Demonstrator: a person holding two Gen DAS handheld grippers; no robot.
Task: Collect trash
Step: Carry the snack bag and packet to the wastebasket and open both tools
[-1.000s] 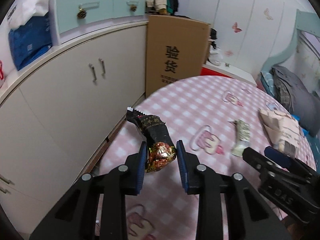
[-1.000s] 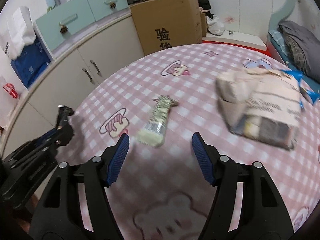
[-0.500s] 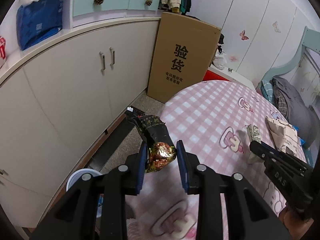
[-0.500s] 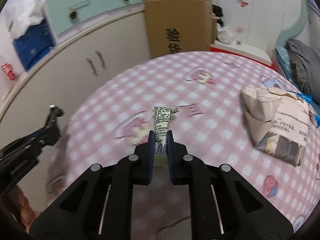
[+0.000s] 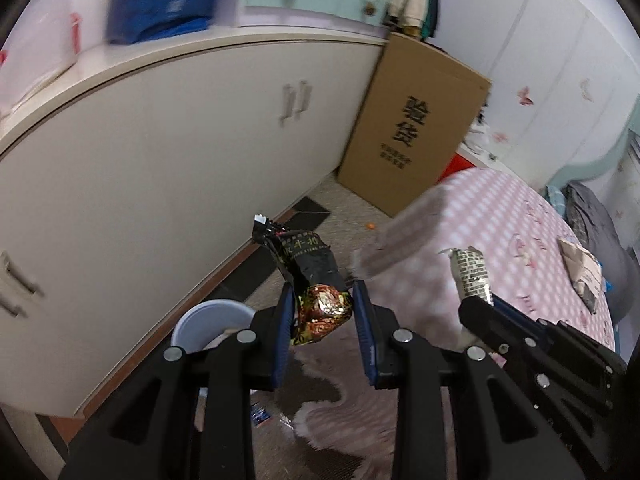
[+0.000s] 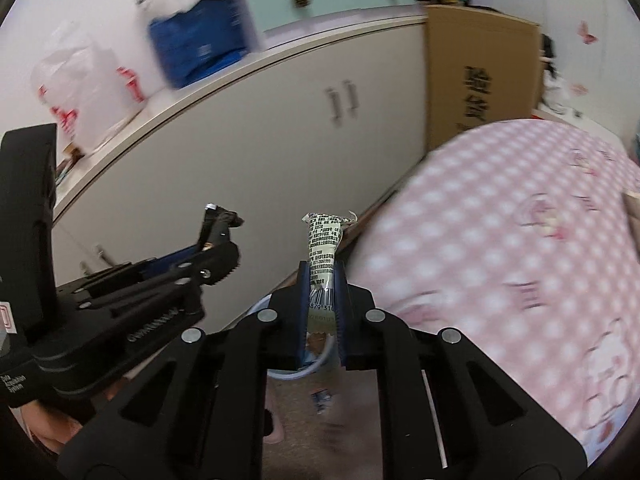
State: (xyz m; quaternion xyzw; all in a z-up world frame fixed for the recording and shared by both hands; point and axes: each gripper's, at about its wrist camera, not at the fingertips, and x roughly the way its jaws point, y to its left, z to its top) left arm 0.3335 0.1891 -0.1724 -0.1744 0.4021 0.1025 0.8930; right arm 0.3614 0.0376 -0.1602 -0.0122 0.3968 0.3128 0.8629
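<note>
My left gripper (image 5: pixel 323 312) is shut on a black and gold snack wrapper (image 5: pixel 312 276), held in the air over the floor beside the table. A white round bin (image 5: pixel 208 322) stands on the floor just below and left of it. My right gripper (image 6: pixel 322 292) is shut on a pale green printed wrapper (image 6: pixel 323 252), also off the table edge, with the bin (image 6: pixel 298 370) partly hidden beneath its fingers. The right gripper and its wrapper (image 5: pixel 472 276) show in the left wrist view; the left gripper (image 6: pixel 216 240) shows in the right wrist view.
The round table with pink checked cloth (image 5: pixel 500 224) is to the right and carries a crumpled paper bag (image 5: pixel 582 268). White cabinets (image 5: pixel 160 152) run along the left. A tall cardboard box (image 5: pixel 412 136) stands behind. A small scrap (image 5: pixel 260 416) lies on the floor.
Both grippers have swung left off the table toward the floor bin. My right gripper closed on the pale green wrapper and lifted it from the table. The left kept its wrapper.
</note>
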